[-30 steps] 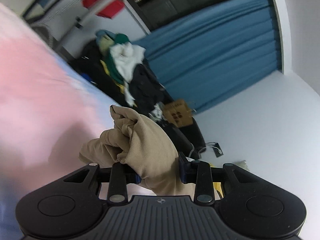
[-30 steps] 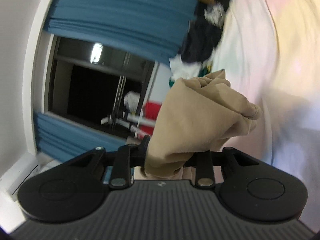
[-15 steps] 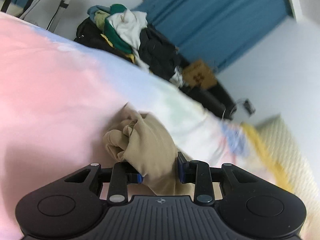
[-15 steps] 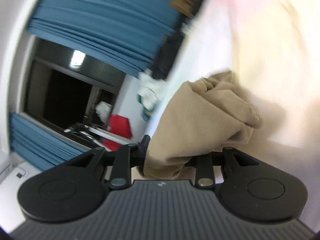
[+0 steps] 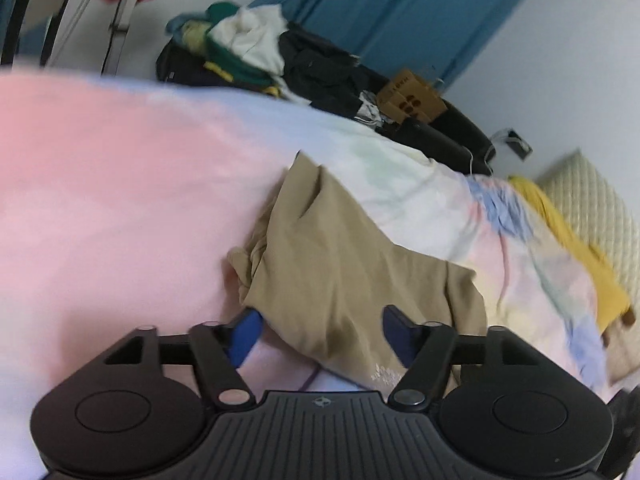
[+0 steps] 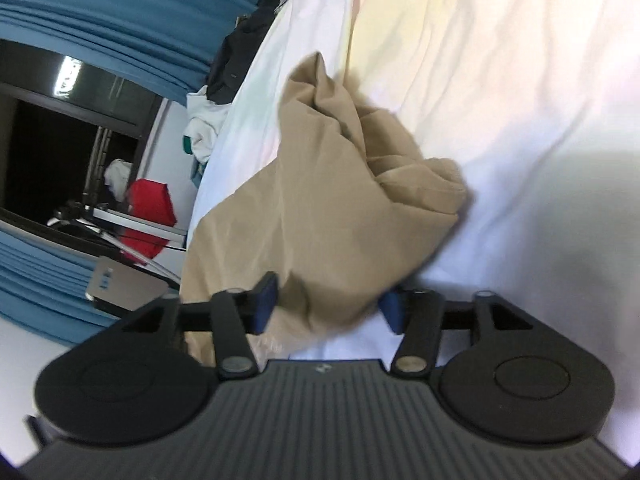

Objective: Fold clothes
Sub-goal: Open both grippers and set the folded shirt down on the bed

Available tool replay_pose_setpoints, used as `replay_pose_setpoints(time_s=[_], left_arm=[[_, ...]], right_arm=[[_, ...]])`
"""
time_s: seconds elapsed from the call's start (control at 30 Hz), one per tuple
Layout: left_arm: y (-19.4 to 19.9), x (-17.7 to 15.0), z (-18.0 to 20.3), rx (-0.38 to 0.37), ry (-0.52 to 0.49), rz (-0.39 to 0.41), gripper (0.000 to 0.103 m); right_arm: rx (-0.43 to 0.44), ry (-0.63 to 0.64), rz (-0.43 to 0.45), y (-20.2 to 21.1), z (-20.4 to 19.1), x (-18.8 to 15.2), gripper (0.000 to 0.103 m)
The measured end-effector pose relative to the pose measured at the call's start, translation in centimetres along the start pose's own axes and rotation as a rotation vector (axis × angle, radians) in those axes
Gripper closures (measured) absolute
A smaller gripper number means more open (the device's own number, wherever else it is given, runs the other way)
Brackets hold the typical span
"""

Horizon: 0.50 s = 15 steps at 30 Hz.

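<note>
A tan garment (image 5: 336, 264) lies crumpled on the pastel bedspread (image 5: 100, 184). My left gripper (image 5: 320, 330) is open, its blue pads spread on either side of the garment's near edge. In the right wrist view the same tan garment (image 6: 320, 200) lies bunched on the bedspread (image 6: 520, 100). My right gripper (image 6: 328, 306) is open too, its pads standing apart with the cloth's edge between them.
A pile of mixed clothes (image 5: 256, 52) sits on a dark chair beyond the bed, with a cardboard box (image 5: 412, 96) beside it. A yellow cloth (image 5: 572, 244) lies at the bed's right. Blue curtains (image 5: 400, 8) and a drying rack with a red item (image 6: 148, 212) stand behind.
Both grippers lowered the tan garment onto the bed and opened, letting it go. The garment has spread out from a held bunch to lie on the bedspread.
</note>
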<state>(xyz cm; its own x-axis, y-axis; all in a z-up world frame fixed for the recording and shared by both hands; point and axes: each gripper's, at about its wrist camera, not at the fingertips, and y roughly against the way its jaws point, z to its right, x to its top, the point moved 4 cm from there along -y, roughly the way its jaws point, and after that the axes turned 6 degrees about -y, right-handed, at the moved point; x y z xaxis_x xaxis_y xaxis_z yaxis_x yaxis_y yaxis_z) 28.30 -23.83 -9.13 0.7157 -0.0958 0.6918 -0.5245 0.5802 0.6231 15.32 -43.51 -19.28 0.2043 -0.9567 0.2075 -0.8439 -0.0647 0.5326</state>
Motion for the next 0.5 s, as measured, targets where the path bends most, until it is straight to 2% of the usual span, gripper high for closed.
replay_pose_setpoints(time_s=[0.07, 0.2, 0.27, 0.33, 0.37, 0.4, 0.43, 0.5], left_arm=[[2.7, 0.6, 1.5, 0.005, -0.052, 0.024, 0.019], [8.4, 1.4, 4.4, 0.007, -0.144, 0.084, 0.012], [11.2, 1.6, 5.9, 0.009, -0.186, 0.119, 0.002], [13.4, 1.9, 7.4, 0.015, -0.236, 0.15, 0.001], [14.6, 1.8, 8.1, 0.019, -0.256, 0.161, 0.0], [16.0, 1.6, 8.7, 0.021, -0.272, 0.173, 0.0], [17.3, 1.4, 9.3, 0.02, -0.286, 0.185, 0.0], [19.8, 0.8, 10.3, 0.016, -0.305, 0.208, 0.0]], right_arm=[[-0.028, 0.039, 0.026, 2.3, -0.7, -0.3, 0.035], [-0.05, 0.179, 0.095, 6.9, -3.6, -0.9, 0.034], [-0.047, 0.265, 0.137, 9.6, -5.3, -1.5, 0.034], [-0.041, 0.353, 0.18, 12.2, -6.9, -2.1, 0.034], [-0.037, 0.392, 0.201, 13.6, -7.6, -2.6, 0.031], [-0.034, 0.428, 0.223, 14.9, -8.4, -3.1, 0.02], [-0.03, 0.455, 0.244, 16.0, -9.1, -3.5, 0.015], [-0.016, 0.502, 0.281, 18.2, -10.1, -4.3, 0.014]])
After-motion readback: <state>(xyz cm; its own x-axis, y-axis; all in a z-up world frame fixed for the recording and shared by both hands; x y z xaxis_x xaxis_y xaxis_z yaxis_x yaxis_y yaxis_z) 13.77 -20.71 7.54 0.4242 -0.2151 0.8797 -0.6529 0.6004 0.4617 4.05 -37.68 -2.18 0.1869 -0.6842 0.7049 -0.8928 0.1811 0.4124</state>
